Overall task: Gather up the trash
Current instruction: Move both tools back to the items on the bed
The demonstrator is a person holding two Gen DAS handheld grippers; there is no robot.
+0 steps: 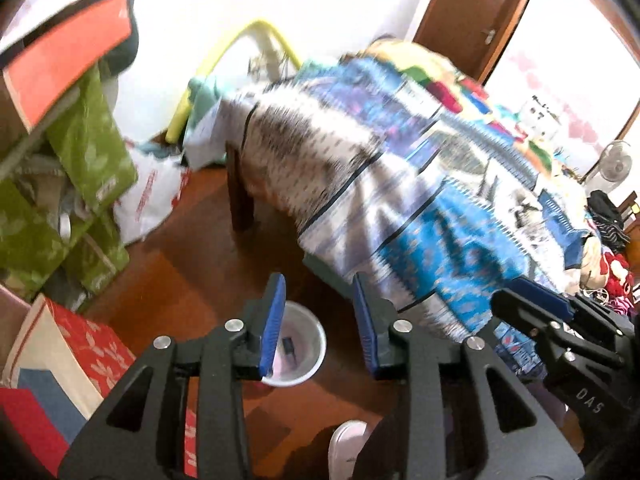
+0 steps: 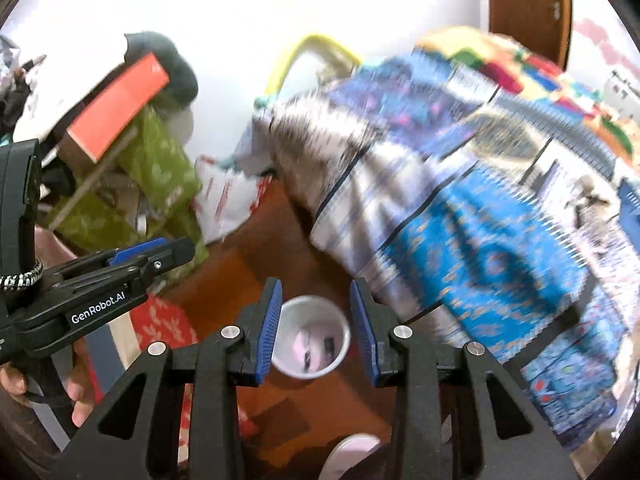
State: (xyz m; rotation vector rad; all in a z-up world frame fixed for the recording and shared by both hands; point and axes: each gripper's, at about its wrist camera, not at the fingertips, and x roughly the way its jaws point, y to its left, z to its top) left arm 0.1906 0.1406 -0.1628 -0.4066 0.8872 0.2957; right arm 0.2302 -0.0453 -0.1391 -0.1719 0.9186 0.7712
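A white round bin stands on the wooden floor below both grippers, with a few small dark pieces and pale scraps lying in its bottom. My left gripper hangs above it, its blue pads apart and nothing between them. My right gripper also stands open and empty over the bin. Each gripper shows in the other's view: the right gripper at the right edge, the left gripper at the left, side-on, held by a hand.
A bed with a blue patterned blanket fills the right side, close to the bin. Green bags, a white plastic bag and a red floral bag crowd the left. A pale slipper lies on the floor nearest me.
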